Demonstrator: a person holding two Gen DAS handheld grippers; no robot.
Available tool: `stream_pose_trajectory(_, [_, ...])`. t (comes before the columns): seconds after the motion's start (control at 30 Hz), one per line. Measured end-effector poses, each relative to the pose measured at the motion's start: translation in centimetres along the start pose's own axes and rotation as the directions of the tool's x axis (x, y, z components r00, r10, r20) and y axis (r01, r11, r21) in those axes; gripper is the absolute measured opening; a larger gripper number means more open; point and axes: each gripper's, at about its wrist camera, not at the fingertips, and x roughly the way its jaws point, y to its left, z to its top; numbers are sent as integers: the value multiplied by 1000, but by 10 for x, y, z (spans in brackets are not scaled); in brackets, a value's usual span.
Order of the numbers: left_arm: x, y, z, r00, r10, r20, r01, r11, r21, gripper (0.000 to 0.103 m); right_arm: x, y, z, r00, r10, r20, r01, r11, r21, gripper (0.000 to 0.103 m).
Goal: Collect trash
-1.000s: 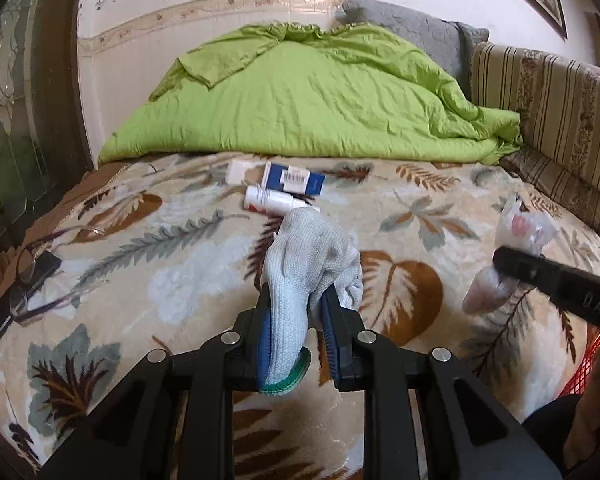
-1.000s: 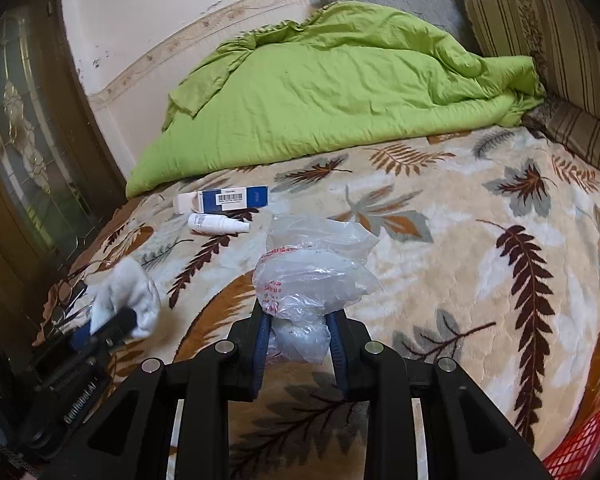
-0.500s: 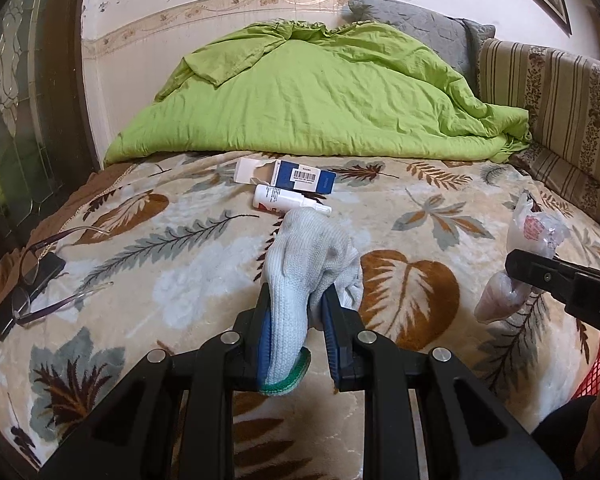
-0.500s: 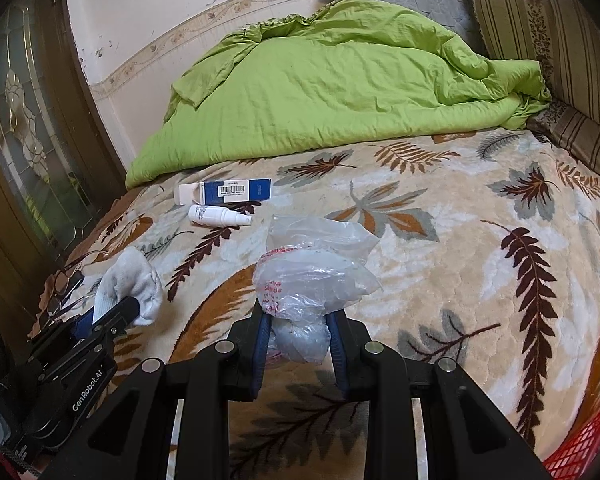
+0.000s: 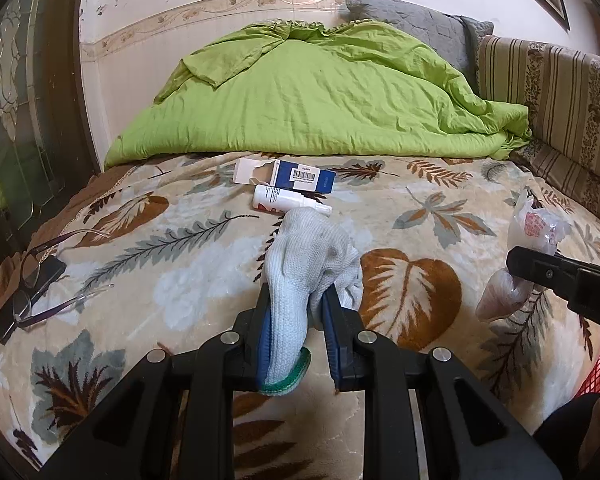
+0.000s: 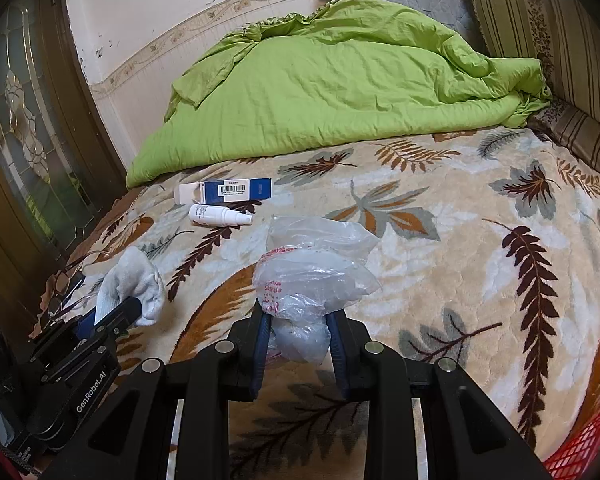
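At the far left edge of the bed (image 5: 112, 292), glasses (image 5: 32, 280) lie on a dark flat object and are judged not to be trash, so they are best left alone. Next, the left tool (image 5: 296, 320) is seen closed on a glove (image 5: 308, 256), which is pinched near its green-edged cuff and stands up between the jaws above the blanket. Behind it, a box (image 5: 288, 176) and a bottle (image 5: 284, 202) lie just beside each other on the bed, near the green duvet (image 5: 320, 92); these are not yet collected. Further right, the right tool (image 6: 298, 320) is clamped on a crumpled bag (image 6: 312, 276), gripped at its lower bunched part while the loose upper part billows free. At the lower right corner a red basket (image 6: 580, 448) is partly seen, and it is judged to be where the trash is meant to go. For the step in hand, both grips should be kept firm while the loads are carried to the right, since the bag is thin and could slip out and the glove is held only by its end. The loads should be brought fully over the basket rim before the jaws are released, one at a time, so that nothing falls back on the blanket.
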Motion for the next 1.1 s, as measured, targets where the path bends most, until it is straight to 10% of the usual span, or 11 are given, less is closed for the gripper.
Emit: stream_pose_trajectory(1.1, [7,1,-2,1000,-13,-23,13,1000,-6,22,-1,-1,1,1000,6,-2,-6,1000,1,30])
